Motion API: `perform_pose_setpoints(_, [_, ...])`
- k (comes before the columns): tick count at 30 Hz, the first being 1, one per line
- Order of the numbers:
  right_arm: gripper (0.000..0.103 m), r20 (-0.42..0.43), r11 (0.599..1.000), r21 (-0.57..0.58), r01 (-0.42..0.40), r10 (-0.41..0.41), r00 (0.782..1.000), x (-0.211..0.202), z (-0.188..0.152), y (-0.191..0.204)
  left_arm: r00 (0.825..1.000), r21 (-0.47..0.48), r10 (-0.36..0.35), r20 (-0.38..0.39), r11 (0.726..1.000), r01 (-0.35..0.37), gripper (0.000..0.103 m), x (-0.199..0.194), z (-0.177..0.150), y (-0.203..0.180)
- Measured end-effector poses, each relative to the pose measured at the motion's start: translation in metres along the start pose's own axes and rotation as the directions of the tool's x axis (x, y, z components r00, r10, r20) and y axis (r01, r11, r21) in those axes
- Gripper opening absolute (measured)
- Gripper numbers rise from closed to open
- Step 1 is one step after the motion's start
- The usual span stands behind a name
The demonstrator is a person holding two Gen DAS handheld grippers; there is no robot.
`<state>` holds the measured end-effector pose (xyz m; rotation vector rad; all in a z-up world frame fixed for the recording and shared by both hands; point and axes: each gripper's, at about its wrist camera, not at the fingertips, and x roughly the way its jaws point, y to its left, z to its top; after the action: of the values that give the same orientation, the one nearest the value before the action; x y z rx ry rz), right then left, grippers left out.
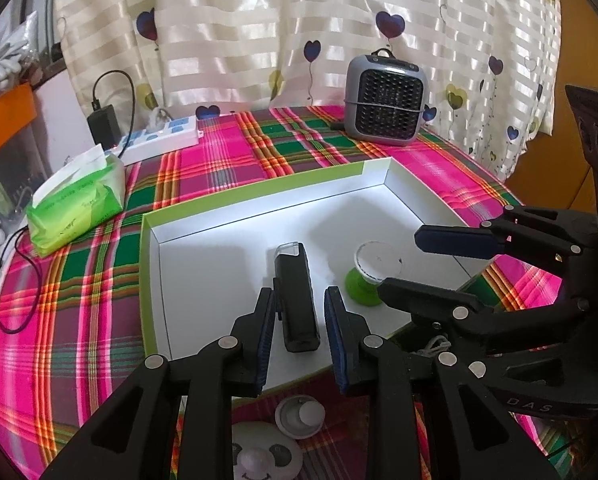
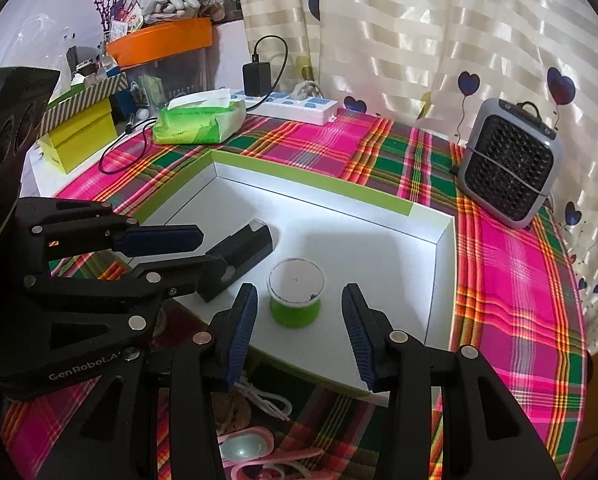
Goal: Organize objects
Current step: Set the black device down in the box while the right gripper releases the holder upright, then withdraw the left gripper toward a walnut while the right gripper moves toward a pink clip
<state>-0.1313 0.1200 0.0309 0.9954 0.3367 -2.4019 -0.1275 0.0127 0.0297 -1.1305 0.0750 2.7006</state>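
A white box with green sides (image 1: 155,280) (image 2: 445,280) lies on the plaid table. In it lie a black oblong device (image 1: 297,300) (image 2: 243,254) and a small green tub with a white lid (image 1: 369,276) (image 2: 295,298). My left gripper (image 1: 301,326) is open, its fingers on either side of the black device, not touching it. My right gripper (image 2: 299,328) is open, its fingers on either side of the green tub, apart from it. Each gripper also shows in the other's view: the right gripper (image 1: 423,260), the left gripper (image 2: 175,252).
A green tissue pack (image 1: 75,204) (image 2: 201,120), a power strip with charger (image 1: 163,136) (image 2: 295,104) and a grey heater (image 1: 387,104) (image 2: 509,168) stand at the back. Small white items (image 1: 299,416), a cable (image 2: 267,400) and pink items (image 2: 247,448) lie before the box.
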Motion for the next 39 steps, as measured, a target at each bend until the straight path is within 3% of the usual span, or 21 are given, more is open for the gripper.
perform_pose_setpoints(18, [0.045, 0.07, 1.0, -0.001, 0.016, -0.015, 0.997, -0.04, -0.017, 0.02, 0.999, -0.004, -0.019, 0.045, 1.0, 0.019, 0.024, -0.037, -0.018, -0.016])
perform_pose_setpoints(39, [0.045, 0.082, 1.0, 0.025, 0.01, -0.012, 0.997, -0.064, -0.046, 0.043, 0.998, -0.018, -0.005, 0.056, 1.0, 0.006, 0.023, -0.069, -0.052, -0.027])
